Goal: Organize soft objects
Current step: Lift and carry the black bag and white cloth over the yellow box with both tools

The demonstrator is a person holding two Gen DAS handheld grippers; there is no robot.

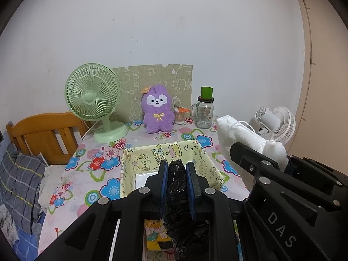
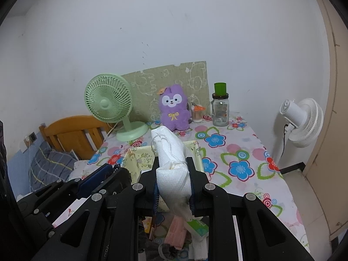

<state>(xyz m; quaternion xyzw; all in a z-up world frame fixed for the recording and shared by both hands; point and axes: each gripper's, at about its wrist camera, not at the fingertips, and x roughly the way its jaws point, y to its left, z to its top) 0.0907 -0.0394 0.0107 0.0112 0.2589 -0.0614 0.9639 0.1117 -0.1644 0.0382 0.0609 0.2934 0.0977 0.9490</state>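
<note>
- We see the yellow fabric bin (image 1: 152, 152) on the floral table (image 2: 250, 152), near its front edge, straight ahead of both grippers and just below them.
- Our right gripper (image 2: 174, 174) is clamped on a white cloth bundle (image 2: 171, 152); its long axis runs forward along the fingers, out over the bin's near rim.
- Our left gripper (image 1: 177, 184) pinches a black plastic bag (image 1: 176, 195), hanging down at the bin's near rim; we judge it slightly nearer.
</note>
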